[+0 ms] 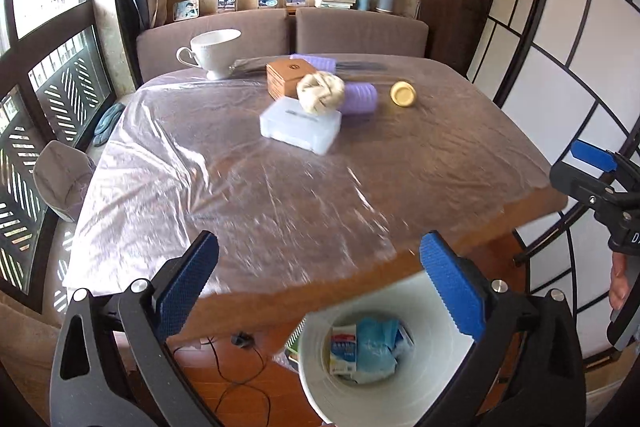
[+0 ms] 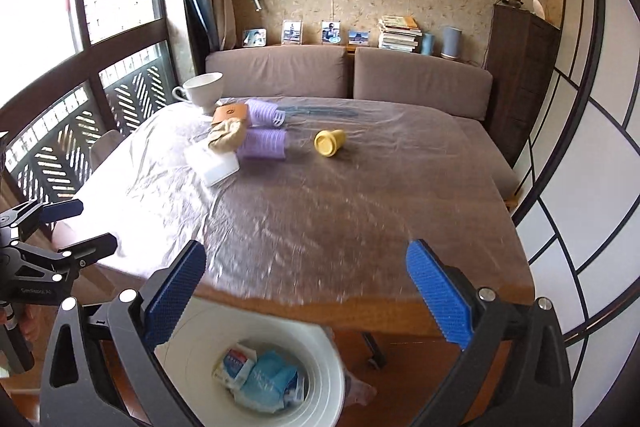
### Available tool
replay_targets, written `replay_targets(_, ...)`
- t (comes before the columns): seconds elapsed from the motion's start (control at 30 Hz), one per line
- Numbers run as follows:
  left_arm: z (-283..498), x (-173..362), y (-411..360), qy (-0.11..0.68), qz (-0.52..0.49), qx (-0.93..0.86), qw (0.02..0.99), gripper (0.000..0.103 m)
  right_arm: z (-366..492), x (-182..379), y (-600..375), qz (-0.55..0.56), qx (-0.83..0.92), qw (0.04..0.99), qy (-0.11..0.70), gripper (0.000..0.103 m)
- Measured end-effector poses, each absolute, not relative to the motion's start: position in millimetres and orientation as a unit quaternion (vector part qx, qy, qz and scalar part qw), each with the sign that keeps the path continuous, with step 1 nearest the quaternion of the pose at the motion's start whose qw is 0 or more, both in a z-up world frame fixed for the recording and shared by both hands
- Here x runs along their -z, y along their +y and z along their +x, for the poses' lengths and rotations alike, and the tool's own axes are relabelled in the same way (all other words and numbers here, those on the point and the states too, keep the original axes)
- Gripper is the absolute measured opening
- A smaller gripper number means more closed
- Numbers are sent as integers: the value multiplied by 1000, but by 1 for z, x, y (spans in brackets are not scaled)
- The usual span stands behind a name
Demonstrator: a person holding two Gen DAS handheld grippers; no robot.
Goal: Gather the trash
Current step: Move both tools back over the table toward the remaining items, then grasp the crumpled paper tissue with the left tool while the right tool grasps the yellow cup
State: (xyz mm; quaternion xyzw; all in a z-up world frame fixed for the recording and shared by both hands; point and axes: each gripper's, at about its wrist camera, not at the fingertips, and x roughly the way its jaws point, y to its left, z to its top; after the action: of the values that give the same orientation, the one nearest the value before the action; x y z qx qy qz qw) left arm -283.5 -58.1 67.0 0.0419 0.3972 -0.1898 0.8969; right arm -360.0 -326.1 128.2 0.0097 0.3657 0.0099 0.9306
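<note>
A white bin [image 1: 440, 311] [image 2: 320, 363] stands on the floor below the table's near edge. Inside it lie a small carton [image 1: 343, 349] [image 2: 236, 363] and a blue plastic packet [image 1: 378, 351] [image 2: 268, 381]. My left gripper [image 1: 318, 245] hangs open above the bin and the table edge, with nothing between its blue pads. My right gripper [image 2: 306, 251] is open too and holds nothing, over the same edge. Each gripper shows at the side of the other's view: the right gripper [image 1: 592, 179] and the left gripper [image 2: 60, 227].
On the plastic-covered table [image 1: 280, 195] sit a white cup [image 1: 214, 51], a brown box [image 1: 290, 77], a beige knotted ball [image 1: 320, 93], purple rollers [image 1: 360, 99], a yellow cup [image 1: 403, 94] and a white plastic box [image 1: 300, 125]. A black cable [image 1: 240, 375] lies on the floor.
</note>
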Motion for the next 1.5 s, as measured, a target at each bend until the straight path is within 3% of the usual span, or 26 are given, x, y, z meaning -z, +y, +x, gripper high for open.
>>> replay_targets(0.37,-223,-51,-60,417,88,201,882,101,-285,-112,-335,-26,0,915,402,99)
replay_targets(0.97,-137,-47,-123,422,37,137,895,101,-134,-58,-369,-55,-95,892,439,97)
replay_targets(1.5,-113,-34,-137,430,43,118,894,71,-91,-31,-359,-71,-161,869,462,74)
